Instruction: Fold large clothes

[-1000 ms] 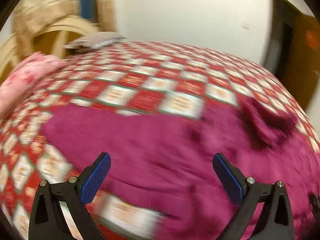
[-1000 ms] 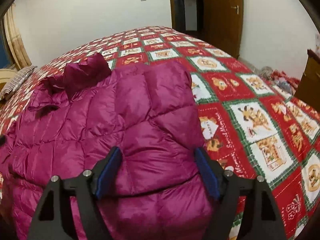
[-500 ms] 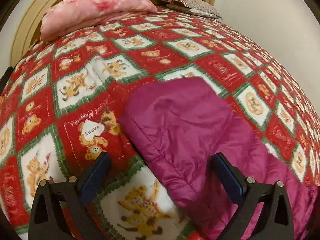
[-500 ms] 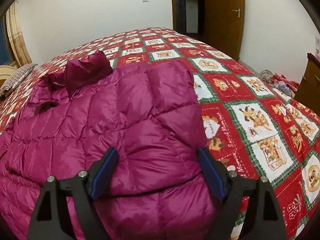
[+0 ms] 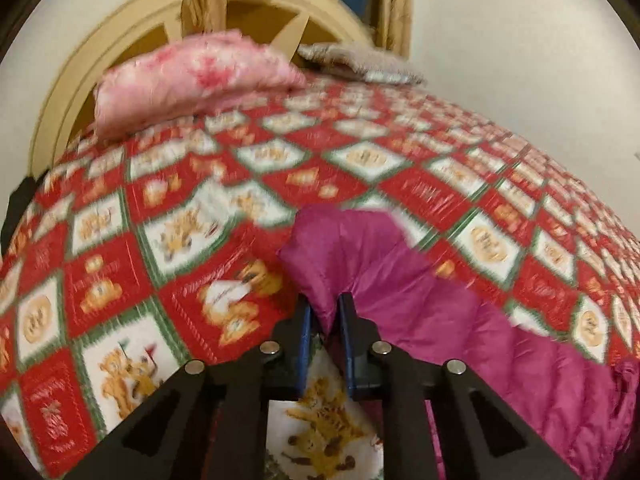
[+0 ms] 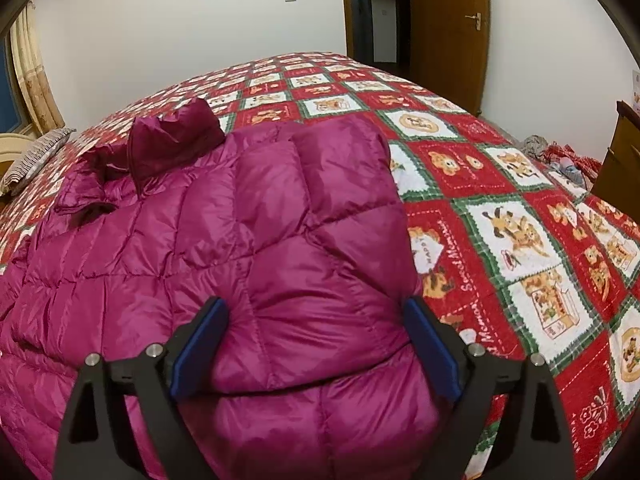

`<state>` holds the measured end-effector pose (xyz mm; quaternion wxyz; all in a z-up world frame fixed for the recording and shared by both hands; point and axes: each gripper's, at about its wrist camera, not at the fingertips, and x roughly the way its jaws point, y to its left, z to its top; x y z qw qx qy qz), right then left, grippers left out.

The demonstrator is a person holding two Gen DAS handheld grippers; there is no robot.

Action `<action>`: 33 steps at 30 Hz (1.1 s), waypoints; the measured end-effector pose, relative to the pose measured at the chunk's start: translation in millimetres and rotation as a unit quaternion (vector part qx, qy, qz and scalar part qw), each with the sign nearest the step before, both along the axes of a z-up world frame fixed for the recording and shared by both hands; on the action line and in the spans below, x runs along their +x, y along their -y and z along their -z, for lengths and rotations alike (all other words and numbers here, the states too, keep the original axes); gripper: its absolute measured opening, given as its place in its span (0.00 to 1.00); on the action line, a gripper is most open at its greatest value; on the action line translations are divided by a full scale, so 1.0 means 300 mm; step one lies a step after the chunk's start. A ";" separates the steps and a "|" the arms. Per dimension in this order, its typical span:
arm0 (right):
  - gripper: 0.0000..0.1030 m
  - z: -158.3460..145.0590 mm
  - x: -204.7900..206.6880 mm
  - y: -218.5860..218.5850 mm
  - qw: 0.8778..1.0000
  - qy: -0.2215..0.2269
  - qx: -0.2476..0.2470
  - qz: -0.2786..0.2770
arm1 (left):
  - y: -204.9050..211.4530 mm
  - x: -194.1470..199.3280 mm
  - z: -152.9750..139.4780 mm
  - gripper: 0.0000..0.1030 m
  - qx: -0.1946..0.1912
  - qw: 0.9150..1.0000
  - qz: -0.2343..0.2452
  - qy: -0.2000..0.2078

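- Magenta quilted down jacket [image 6: 248,240] lies spread on the bed, on the red/white/green patchwork bedspread [image 6: 520,240] with cartoon animal squares.
- Left gripper [image 5: 325,312]: jaws clenched on the end of the jacket's sleeve [image 5: 360,264]; a thin fold of fabric is pinched between the blue pads [image 5: 347,344].
- Beyond the tips the sleeve end bunches up; the rest of it trails off to lower right in the left wrist view. Frame is motion-blurred.
- Right gripper [image 6: 316,332]: jaws wide and opening. A folded-over puffy panel of the jacket bulges up between the fingers [image 6: 200,344]; pads sit just beside the fabric on both sides, not pressing it.
- Jacket body fills the left and centre of the right wrist view, and its darker hood [image 6: 172,136] is crumpled at the far left end.
- Far end of bed in left wrist view: pink pillow [image 5: 192,80] and grey pillow [image 5: 360,62] against a cream arched headboard [image 5: 100,64].
- Wooden door [image 6: 452,20] past the bed's far corner in the right wrist view.
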<state>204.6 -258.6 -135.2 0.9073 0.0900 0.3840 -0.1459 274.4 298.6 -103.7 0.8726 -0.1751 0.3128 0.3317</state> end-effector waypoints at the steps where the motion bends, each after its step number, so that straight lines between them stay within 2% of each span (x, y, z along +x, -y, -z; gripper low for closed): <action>1: 0.90 0.000 0.000 0.001 1.000 0.001 0.002 0.000 | 0.019 -0.003 -0.031 0.08 0.010 1.000 0.011 0.013; 4: 0.90 0.000 -0.001 0.006 1.000 0.004 0.006 0.001 | 0.123 -0.013 -0.158 0.08 0.062 0.996 0.047 0.054; 7: 0.91 0.000 -0.004 0.009 1.000 0.007 0.010 0.002 | 0.290 -0.029 -0.286 0.08 0.109 0.982 0.115 0.100; 9: 0.90 0.001 -0.006 0.011 1.000 0.008 0.012 0.002 | 0.413 -0.044 -0.347 0.08 0.126 0.971 0.162 0.125; 13: 0.91 0.001 -0.010 0.015 1.000 0.012 0.017 0.003 | 0.655 -0.090 -0.423 0.08 0.143 0.940 0.260 0.168; 18: 0.91 0.000 -0.015 0.024 0.999 0.017 0.028 0.004 | 0.986 -0.168 -0.459 0.08 0.131 0.886 0.391 0.212; 19: 0.91 0.000 -0.017 0.027 0.999 0.019 0.031 0.004 | 1.032 -0.169 -0.460 0.08 0.127 0.879 0.406 0.213; 21: 0.91 -0.001 -0.021 0.033 0.999 0.022 0.036 0.004 | 1.136 -0.175 -0.437 0.08 0.113 0.864 0.446 0.206; 24: 0.91 -0.002 -0.025 0.041 0.999 0.028 0.045 0.006 | 1.284 -0.166 -0.364 0.08 0.100 0.845 0.494 0.179; 25: 0.91 -0.002 -0.026 0.043 0.998 0.029 0.048 0.006 | 1.325 -0.171 -0.341 0.09 0.098 0.842 0.503 0.169; 27: 0.91 -0.002 -0.028 0.048 0.998 0.032 0.052 0.007 | 1.407 -0.147 -0.263 0.09 0.089 0.833 0.532 0.121; 29: 0.91 -0.002 -0.028 0.049 0.998 0.033 0.054 0.007 | 1.443 -0.125 -0.188 0.09 0.055 0.823 0.560 0.077; 33: 0.91 -0.002 -0.027 0.049 0.998 0.033 0.054 0.008 | 1.418 -0.124 -0.094 0.12 -0.010 0.812 0.584 0.015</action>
